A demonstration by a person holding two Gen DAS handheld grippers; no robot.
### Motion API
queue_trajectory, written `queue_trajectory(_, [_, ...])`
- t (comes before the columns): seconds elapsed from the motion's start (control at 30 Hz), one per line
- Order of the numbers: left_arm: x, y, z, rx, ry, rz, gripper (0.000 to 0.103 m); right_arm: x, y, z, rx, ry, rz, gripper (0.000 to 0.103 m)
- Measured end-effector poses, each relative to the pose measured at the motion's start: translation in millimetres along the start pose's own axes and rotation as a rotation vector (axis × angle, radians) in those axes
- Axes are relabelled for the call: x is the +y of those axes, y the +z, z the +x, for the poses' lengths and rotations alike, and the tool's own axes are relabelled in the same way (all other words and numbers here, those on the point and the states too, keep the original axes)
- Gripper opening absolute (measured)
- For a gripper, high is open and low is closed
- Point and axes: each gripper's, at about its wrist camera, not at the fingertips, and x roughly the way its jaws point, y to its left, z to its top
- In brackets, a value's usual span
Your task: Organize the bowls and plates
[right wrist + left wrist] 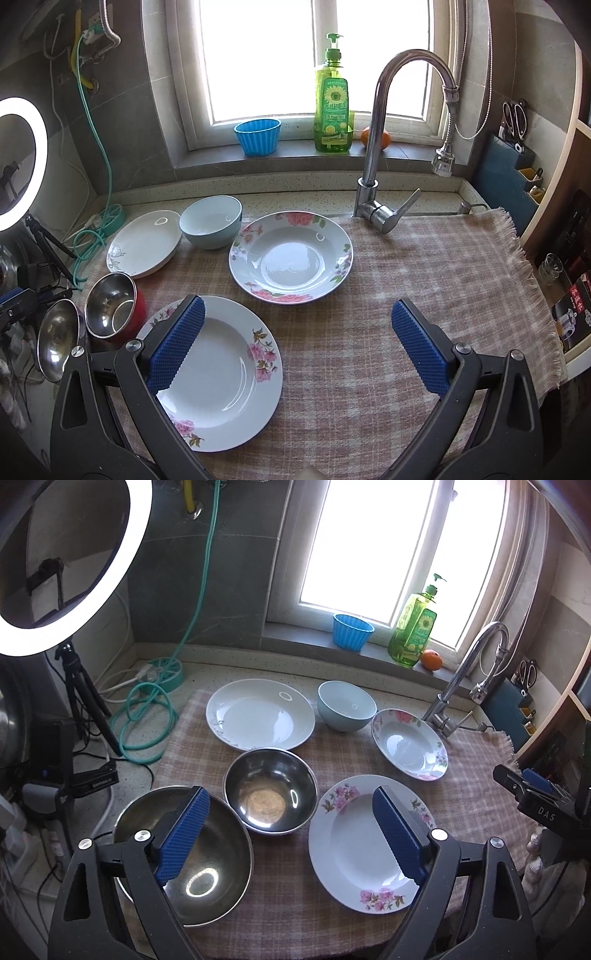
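Note:
On the checked cloth [295, 893] lie a large steel bowl [218, 856], a smaller steel bowl [271, 790], a plain white plate [258, 714], a pale blue bowl [345, 705], a small floral plate [408, 744] and a large floral plate [365, 849]. My left gripper [291, 830] is open and empty, hovering above the steel bowls and the large floral plate. My right gripper [297, 336] is open and empty, above the large floral plate [225, 376] and bare cloth, with the small floral plate [291, 256] beyond it. The right gripper also shows in the left wrist view [535, 794].
A faucet [376, 155] stands at the back right. On the windowsill are a blue cup [258, 136], a green soap bottle [332, 107] and an orange [384, 138]. A ring light [74, 565] on a tripod and a coiled green hose [147, 716] are at left.

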Motion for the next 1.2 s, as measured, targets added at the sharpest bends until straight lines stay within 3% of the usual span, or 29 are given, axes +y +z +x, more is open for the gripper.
queue_trajectory(0.13, [-9.1,-9.6,12.5,0.062,-0.043,0.000,0.074,-7.0,-7.5,18.6,0.078,0.049,0.017,0.088])
queue_trajectory(0.23, [-15.0,-17.4,20.9,0.104,-0.076,-0.011,0.061,-12.1,-15.5,34.1,0.146,0.080,0.026,0.082])
queue_trajectory(0.47, [-21.2,-39.2,46.8,0.228,-0.167,-0.090,0.043,-18.7,-37.5,67.7,0.305,0.190,0.050,0.066])
queue_trajectory(0.53, [-22.5,-46.2,53.9,0.260,-0.176,-0.114,0.040,-24.2,-43.4,76.7,0.353,0.227,0.085,0.057])
queue_trajectory(0.8, [-13.5,-62.0,75.1,0.334,-0.190,-0.230,0.036,-32.3,-52.0,95.1,0.421,0.282,0.124,0.044])
queue_trajectory(0.87, [-11.7,-64.6,79.0,0.337,-0.182,-0.241,0.031,-30.2,-52.6,99.1,0.430,0.293,0.117,0.040])
queue_trajectory(1.1, [-6.6,-66.3,87.3,0.330,-0.140,-0.267,0.031,-24.3,-52.3,110.3,0.455,0.323,0.104,0.021])
queue_trajectory(1.2, [-2.7,-66.8,88.6,0.323,-0.120,-0.284,0.031,-24.0,-54.2,114.8,0.465,0.332,0.114,0.021])
